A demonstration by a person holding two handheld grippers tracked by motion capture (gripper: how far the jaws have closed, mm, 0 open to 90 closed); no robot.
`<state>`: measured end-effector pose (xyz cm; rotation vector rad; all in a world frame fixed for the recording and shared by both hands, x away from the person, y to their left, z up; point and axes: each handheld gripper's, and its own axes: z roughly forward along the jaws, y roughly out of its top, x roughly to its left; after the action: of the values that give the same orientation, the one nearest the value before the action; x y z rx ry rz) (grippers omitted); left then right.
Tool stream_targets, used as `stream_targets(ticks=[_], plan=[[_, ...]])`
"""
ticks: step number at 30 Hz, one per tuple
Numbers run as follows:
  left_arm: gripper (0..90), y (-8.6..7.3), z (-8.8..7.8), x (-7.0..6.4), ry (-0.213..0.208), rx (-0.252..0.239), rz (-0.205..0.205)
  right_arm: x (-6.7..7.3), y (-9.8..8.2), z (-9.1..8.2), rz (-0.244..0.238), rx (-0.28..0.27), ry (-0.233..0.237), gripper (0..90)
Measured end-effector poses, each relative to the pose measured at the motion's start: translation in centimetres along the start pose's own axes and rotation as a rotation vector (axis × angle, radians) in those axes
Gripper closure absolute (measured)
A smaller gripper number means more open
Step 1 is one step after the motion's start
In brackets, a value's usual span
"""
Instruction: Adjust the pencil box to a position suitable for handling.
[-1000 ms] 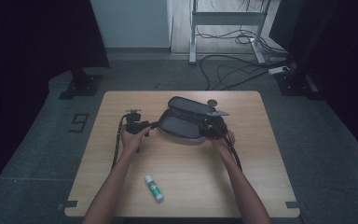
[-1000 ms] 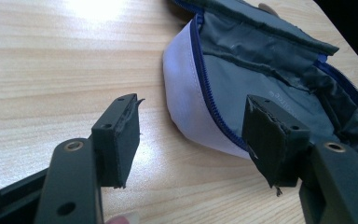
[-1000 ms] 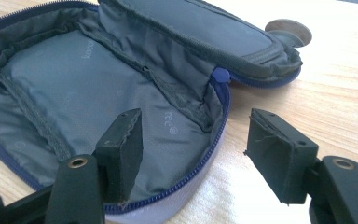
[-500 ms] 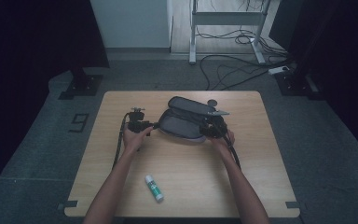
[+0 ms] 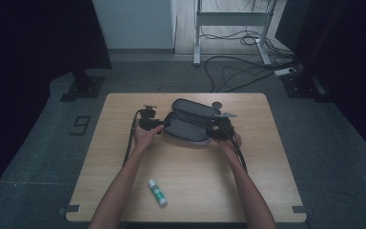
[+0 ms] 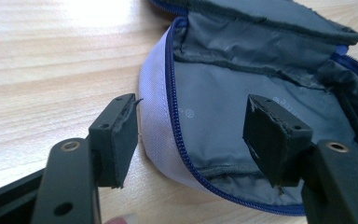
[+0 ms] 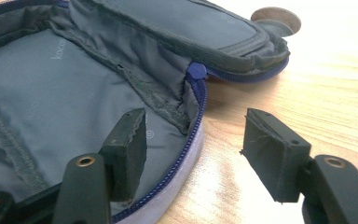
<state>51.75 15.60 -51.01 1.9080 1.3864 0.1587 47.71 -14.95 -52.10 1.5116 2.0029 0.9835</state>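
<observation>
A grey fabric pencil case [image 5: 190, 125] with a blue zipper lies unzipped at the middle of the wooden table [image 5: 267, 157], its lid folded back. My left gripper [image 5: 155, 126] is at the case's left end, and my right gripper [image 5: 215, 130] is at its right end. In the left gripper view the left gripper [image 6: 193, 135] is open and straddles the zipper rim of the case [image 6: 242, 98]: one pad is over the table, the other over the lining. The right gripper [image 7: 200, 149] is open and straddles the opposite rim of the case [image 7: 51, 93] the same way.
A white and green glue stick [image 5: 157, 192] lies near the table's front edge, left of centre. A round cable hole [image 7: 276, 19] sits in the table behind the case's right end. Cables trail from both grippers along the forearms.
My left gripper has moved a little to the right, up to the case's left end. The right gripper and the case have stayed put.
</observation>
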Motion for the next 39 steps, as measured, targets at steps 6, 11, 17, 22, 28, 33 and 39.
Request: stream_targets(ticks=[6,11,17,22,28,33,39], plan=[[43.3,-0.5,1.0,0.6,0.014,0.029,-0.012,-0.1,-0.3,0.7,0.005,0.025,0.009,44.9],[48.9,-0.9,1.5,1.1,0.011,0.041,-0.024,0.0,-0.5,1.1,0.001,0.044,0.003,51.9],[58.7,-1.1,1.8,1.4,-0.001,0.047,-0.025,0.3,-0.7,1.5,-0.007,0.062,0.015,60.5],[67.6,-1.1,1.7,1.4,0.020,0.052,-0.013,0.4,-0.8,1.8,-0.003,0.056,-0.010,74.0],[76.2,-1.1,1.7,1.4,0.017,0.065,0.008,0.0,-0.6,1.4,0.006,0.048,-0.014,83.5],[77.5,-1.0,0.8,1.4,-0.010,0.056,0.011,0.1,-0.1,0.4,0.004,0.013,0.002,84.4],[77.5,-0.9,-1.6,0.7,-0.011,0.011,0.041,0.4,0.4,-1.0,-0.006,-0.018,0.022,84.4]])
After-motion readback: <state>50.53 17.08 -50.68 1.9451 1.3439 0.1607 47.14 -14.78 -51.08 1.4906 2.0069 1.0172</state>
